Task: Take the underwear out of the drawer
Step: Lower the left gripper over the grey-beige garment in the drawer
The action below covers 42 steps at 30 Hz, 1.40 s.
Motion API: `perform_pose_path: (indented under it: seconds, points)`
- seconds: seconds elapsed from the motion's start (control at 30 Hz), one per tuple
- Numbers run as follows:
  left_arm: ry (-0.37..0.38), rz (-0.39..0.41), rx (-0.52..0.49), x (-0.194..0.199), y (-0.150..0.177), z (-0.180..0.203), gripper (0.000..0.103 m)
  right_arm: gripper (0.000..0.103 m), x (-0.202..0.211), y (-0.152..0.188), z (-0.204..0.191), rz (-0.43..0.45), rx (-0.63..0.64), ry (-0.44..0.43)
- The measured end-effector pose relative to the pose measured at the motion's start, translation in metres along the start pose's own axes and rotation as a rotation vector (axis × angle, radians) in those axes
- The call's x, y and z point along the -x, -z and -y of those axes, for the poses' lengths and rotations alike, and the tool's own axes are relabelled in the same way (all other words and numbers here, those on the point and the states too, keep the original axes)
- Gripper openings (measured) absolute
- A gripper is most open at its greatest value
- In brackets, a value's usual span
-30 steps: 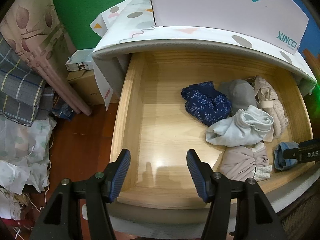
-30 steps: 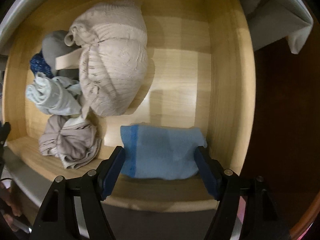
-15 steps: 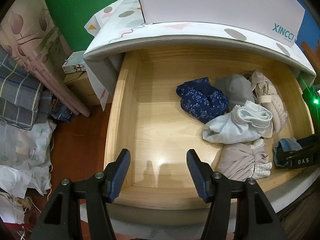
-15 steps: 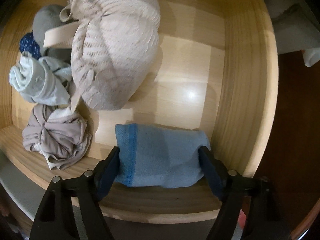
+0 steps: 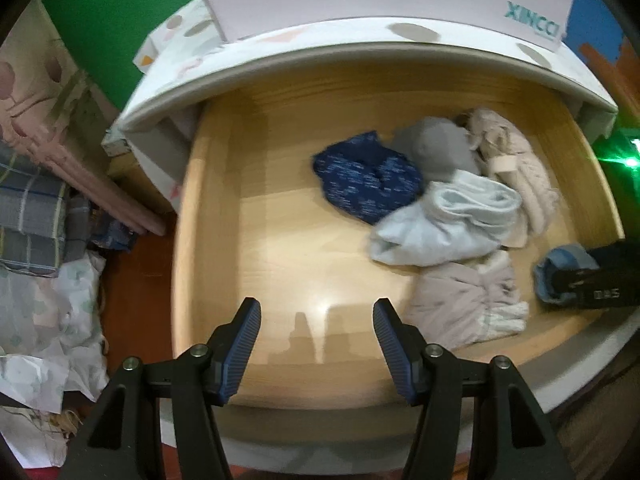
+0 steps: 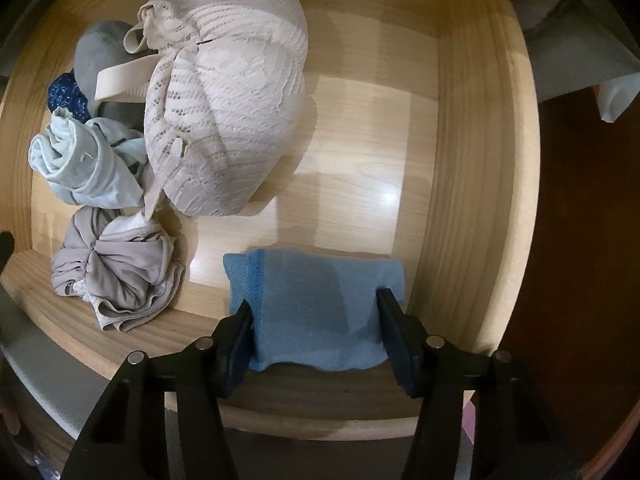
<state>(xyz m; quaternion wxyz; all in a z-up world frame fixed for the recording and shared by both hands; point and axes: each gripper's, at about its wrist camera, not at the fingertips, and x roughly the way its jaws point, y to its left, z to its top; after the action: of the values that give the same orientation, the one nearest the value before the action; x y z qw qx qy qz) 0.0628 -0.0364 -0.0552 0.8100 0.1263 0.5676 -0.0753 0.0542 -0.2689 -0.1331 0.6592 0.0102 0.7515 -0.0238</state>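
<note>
Pale wooden drawer point(image 6: 472, 160), pulled open. Contents, placed relative to the folded light-blue knit underwear point(image 6: 316, 308) at its front right corner: cream lace bra point(image 6: 228, 120) behind; taupe bundle point(image 6: 116, 276), pale-blue roll point(image 6: 84, 164), grey garment point(image 6: 100, 56) and navy speckled garment point(image 5: 368, 176) to its left. Right gripper point(image 6: 314, 316): jaws wide, straddling the underwear, one finger at each edge. Left gripper point(image 5: 316, 344): jaws wide, holding nothing, over bare drawer floor well left.
</note>
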Motion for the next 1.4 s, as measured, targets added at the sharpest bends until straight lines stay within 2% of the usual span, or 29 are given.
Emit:
perform_pose_path:
  seconds: [0.2, 0.47, 0.67, 0.77, 1.0, 1.27, 1.4]
  points:
    - [0.087, -0.043, 0.033, 0.003, -0.004, 0.025, 0.06, 0.054, -0.004, 0.006, -0.001, 0.018, 0.001, 0.007]
    - [0.091, -0.097, 0.015, -0.003, -0.012, 0.057, 0.06, 0.054, 0.014, 0.012, 0.008, 0.038, 0.003, 0.002]
    - [0.131, -0.189, 0.092, -0.017, -0.015, 0.058, 0.06, 0.054, 0.02, 0.017, 0.01, 0.047, 0.009, -0.001]
    - [0.149, -0.208, 0.12, -0.019, -0.016, 0.059, 0.06, 0.054, 0.021, 0.018, 0.01, 0.049, 0.011, 0.0]
    - [0.15, -0.205, 0.13, -0.021, -0.02, 0.074, 0.06, 0.055, 0.022, 0.018, 0.009, 0.05, 0.015, -0.001]
    - [0.132, -0.196, 0.134, -0.027, -0.023, 0.082, 0.068, 0.055, 0.021, 0.017, 0.009, 0.049, 0.014, -0.002]
    - [0.134, -0.191, 0.138, -0.025, -0.031, 0.08, 0.068, 0.055, 0.022, 0.018, 0.008, 0.05, 0.014, -0.003]
